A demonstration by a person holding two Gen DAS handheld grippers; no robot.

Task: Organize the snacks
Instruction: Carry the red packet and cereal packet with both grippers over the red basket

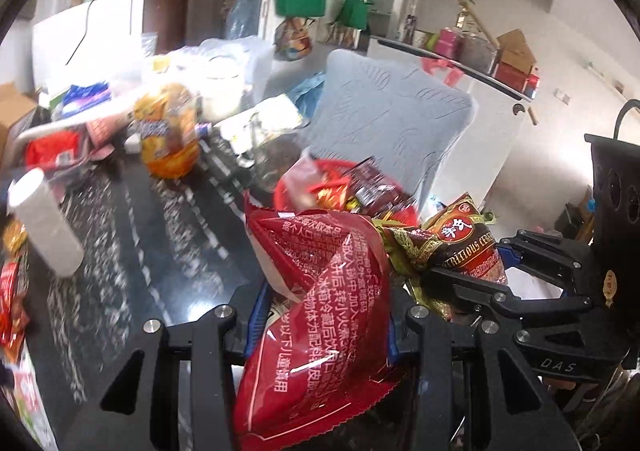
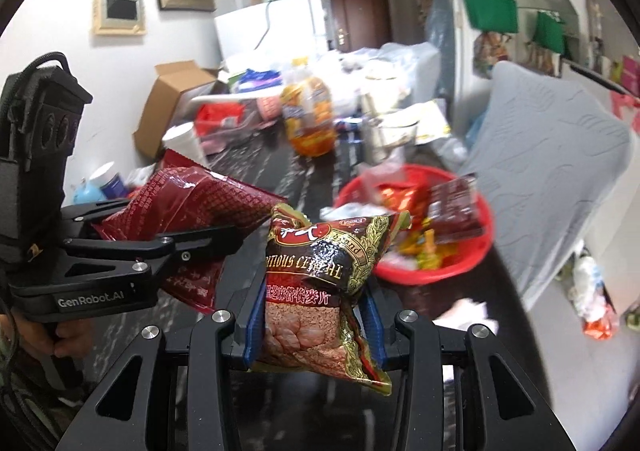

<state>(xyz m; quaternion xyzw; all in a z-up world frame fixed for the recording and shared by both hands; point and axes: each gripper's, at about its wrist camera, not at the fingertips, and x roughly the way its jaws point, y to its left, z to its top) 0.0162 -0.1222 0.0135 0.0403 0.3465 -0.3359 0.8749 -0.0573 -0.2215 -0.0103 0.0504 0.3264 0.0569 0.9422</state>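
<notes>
The left claw is clamping a red packet; beyond it a red basin is sitting (snacks inside), right claw alongside.

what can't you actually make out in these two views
- Left wrist view: the red packet covers the left gripper and the counter behind it; its lower end runs off the frame.
- Right wrist view: the cereal packet hides the right gripper pads' contact.
- Both views: snacks in the red basin are motion-blurred, labels unreadable.
- Left wrist view: the items at the left edge are cut off.
</notes>
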